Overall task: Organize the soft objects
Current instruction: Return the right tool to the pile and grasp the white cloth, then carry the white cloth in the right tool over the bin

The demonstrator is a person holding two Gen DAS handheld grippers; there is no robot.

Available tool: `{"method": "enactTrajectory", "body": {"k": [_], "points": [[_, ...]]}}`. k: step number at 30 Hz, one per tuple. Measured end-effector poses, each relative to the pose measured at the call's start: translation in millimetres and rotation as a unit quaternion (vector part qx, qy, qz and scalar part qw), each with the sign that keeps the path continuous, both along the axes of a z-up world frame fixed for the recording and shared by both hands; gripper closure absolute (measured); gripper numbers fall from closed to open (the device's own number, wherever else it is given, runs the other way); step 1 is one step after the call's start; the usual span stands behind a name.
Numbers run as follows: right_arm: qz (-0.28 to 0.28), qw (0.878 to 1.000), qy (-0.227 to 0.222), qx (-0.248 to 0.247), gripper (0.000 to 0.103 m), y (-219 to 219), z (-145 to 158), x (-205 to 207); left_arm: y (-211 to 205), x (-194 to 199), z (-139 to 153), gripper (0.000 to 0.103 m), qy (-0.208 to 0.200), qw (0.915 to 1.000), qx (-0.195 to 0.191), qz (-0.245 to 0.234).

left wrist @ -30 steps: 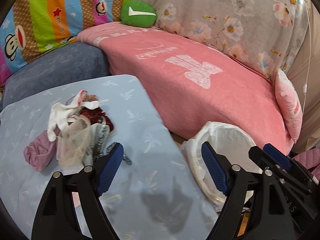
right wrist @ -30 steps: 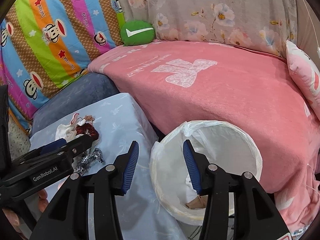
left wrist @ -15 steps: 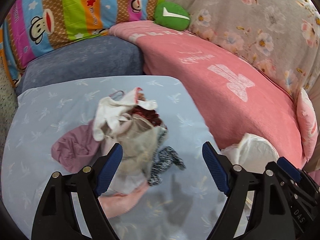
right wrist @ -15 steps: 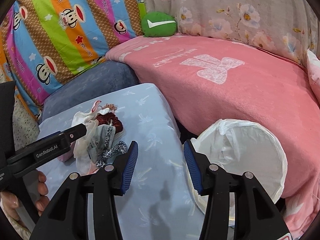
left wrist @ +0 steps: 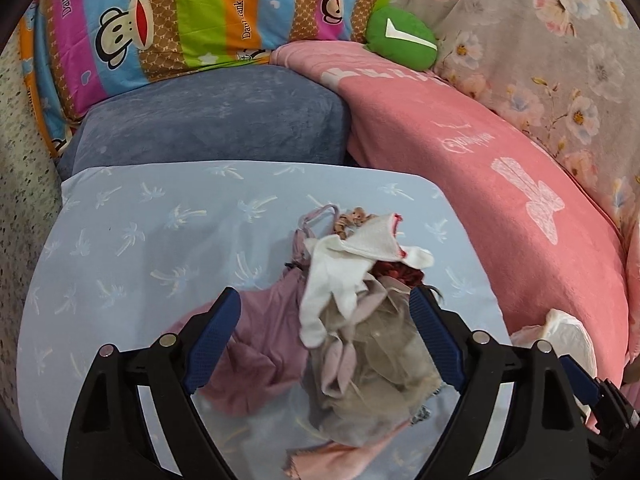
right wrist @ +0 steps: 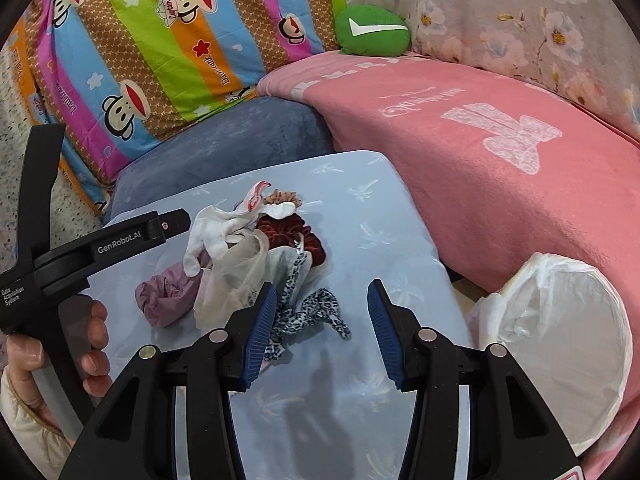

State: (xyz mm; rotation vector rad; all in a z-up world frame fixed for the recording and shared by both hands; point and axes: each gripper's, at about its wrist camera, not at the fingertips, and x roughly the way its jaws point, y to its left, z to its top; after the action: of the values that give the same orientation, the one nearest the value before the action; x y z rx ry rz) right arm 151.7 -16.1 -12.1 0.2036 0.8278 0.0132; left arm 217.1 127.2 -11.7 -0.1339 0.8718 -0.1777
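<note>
Left claw [left wrist: 324, 338] spread wide, jaws just been opening, straddling the pile of soft items [left wrist: 356, 320] without pressing it. Right claw [right wrist: 322, 334] half apart, empty, leopard-print scrunchie [right wrist: 308, 316] between its pads. Pile sits mid surface [left wrist: 140, 240]. White-lined bin [right wrist: 560, 344] off right edge, partly cut off. Pink blanket [right wrist: 500, 168] behind.

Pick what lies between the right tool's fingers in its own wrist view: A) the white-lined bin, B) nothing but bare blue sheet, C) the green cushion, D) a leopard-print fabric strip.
D: the leopard-print fabric strip sprawls on the blue sheet between the right tool's spread, untouching fingers.
</note>
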Motion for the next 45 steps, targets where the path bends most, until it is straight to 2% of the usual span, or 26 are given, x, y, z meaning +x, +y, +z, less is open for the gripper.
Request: {"method": "enactTrajectory", "body": {"k": [5,10,13,14,16,17,18,21,26,36,45], "points": [[0.019,1.000,0.010,0.005,0.056,22,-11,22,6,18,-9,0.023,0.013,0.9999,-0.009,0.003],[0.033,0.999,0.023,0.010,0.056,39,-22,42,5,31,-19,0.034,0.031,0.9993,-0.021,-0.002],[0.036,0.999,0.030,0.015,0.058,44,-29,49,2,37,-24,0.043,0.040,0.9989,-0.022,-0.009],[0.037,0.999,0.034,0.018,0.059,45,-31,51,2,39,-26,0.049,0.044,0.9987,-0.023,-0.011],[0.040,0.998,0.041,0.024,0.069,46,-36,53,1,42,-31,0.065,0.059,0.9977,-0.030,-0.018],[0.042,0.998,0.045,0.026,0.078,47,-37,55,1,45,-33,0.077,0.067,0.9969,-0.034,-0.022],[0.044,0.997,0.049,0.029,0.085,48,-38,56,1,46,-35,0.084,0.074,0.9963,-0.038,-0.024],[0.048,0.997,0.052,0.035,0.099,49,-39,55,3,43,-34,0.095,0.076,0.9959,-0.041,-0.026],[0.048,0.998,0.032,0.037,0.101,47,-26,42,1,30,-16,0.098,0.057,0.9970,-0.040,-0.034],[0.040,0.998,-0.033,0.036,0.101,35,30,8,-13,4,28,0.099,0.014,0.9973,-0.048,-0.053],[0.010,0.996,-0.081,0.038,0.101,4,72,-19,-33,-23,66,0.099,-0.027,0.9949,-0.055,-0.080]]}}
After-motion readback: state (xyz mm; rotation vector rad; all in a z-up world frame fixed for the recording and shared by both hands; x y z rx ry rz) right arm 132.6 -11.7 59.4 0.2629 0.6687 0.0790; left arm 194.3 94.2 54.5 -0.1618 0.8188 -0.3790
